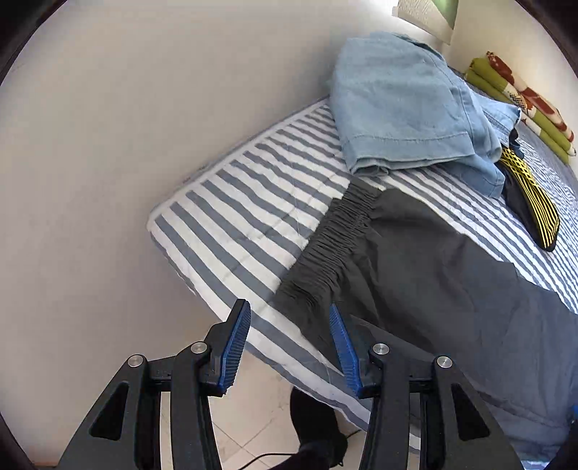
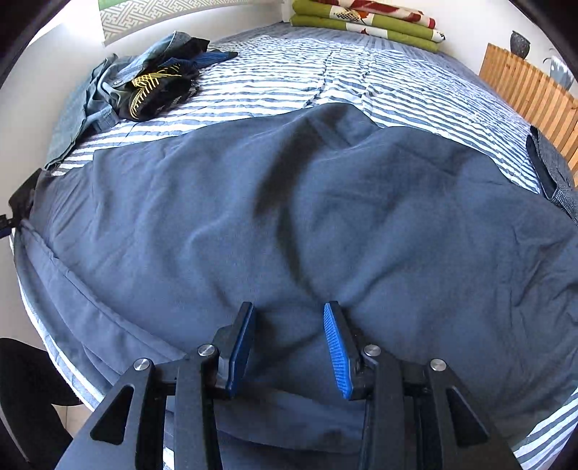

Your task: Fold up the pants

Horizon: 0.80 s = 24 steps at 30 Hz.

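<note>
Left tool (image 1: pixel 289 311): jaws apart at a middling width, nothing between the blue pads (image 1: pixel 234 347); it hangs over the near edge of the bed (image 1: pixel 231 202), just beside the gathered waistband (image 1: pixel 336 238) of the dark grey pants (image 1: pixel 451 274). Tiled floor (image 1: pixel 253 426) shows below the bed edge, with a dark shoe (image 1: pixel 314 434) on it.

Right tool (image 2: pixel 289 311): jaws at a narrower gap, fingertips set down on the pants (image 2: pixel 289 202) cloth; a ridge of fabric lies between the pads (image 2: pixel 336 358), but whether they pinch it cannot be told.

Pants: spread flat across the near half of the striped bed (image 2: pixel 325 79), waistband end toward the left tool, one edge hanging over the near side of the mattress.

Beyond the pants, toward the wall: a light blue denim garment (image 1: pixel 408 108) in a loose heap, touching the waistband corner. Against it, a black item with yellow mesh pattern (image 1: pixel 531 202).

Far end of the bed: folded green blanket (image 2: pixel 368 21) with red and white print. Right of the bed, a wooden slatted panel (image 2: pixel 527 90).
</note>
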### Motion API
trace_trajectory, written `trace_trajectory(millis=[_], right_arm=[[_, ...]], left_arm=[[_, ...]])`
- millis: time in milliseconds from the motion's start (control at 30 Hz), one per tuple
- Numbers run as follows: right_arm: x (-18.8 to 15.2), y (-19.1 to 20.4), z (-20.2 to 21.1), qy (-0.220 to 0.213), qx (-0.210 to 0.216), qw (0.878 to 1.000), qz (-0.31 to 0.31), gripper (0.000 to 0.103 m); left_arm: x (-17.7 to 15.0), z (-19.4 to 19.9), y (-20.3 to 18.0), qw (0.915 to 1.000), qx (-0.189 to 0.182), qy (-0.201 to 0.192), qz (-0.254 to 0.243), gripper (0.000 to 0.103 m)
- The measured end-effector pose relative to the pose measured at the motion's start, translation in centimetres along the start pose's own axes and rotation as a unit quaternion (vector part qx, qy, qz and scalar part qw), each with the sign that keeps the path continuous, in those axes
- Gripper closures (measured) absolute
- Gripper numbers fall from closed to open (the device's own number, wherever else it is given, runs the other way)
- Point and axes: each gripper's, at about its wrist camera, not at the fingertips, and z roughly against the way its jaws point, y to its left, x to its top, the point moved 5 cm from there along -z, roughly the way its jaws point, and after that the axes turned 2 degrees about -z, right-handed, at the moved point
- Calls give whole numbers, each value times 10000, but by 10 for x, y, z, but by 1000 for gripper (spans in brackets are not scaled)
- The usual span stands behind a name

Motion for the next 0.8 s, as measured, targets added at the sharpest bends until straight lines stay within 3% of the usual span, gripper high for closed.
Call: trace_trajectory(millis=[133,300,367,433,500,600,700,800], right_arm=[[2,0,0,26,41,10000,-75,68],[-3,-3,16,0,413,9988,-253,68],[-9,5,22,94,662,9978,-2,68],[-15,15,23,189,600,9974,356,68],[-24,24,22,464,723,9942,654,68],[-39,25,33,773,1002,9880,886,68],[-44,14,46,825,1027,9879,816,68],[-33,9,54,579,991,9917,581,68]], left_arm=[[17,1,-1,9996,-276,11,-89,50],[35,-37,-10,9984,-407,401,-42,45],[30,-51,-14,9975,-318,608,-174,45],[23,-52,-19,9960,-339,701,-449,49],[15,-40,-16,9957,-209,617,-653,49],[7,-8,-13,9960,-66,177,-875,49],[3,16,-39,9929,-572,-20,-1041,49],[-5,19,-79,9845,-854,89,-1528,49]])
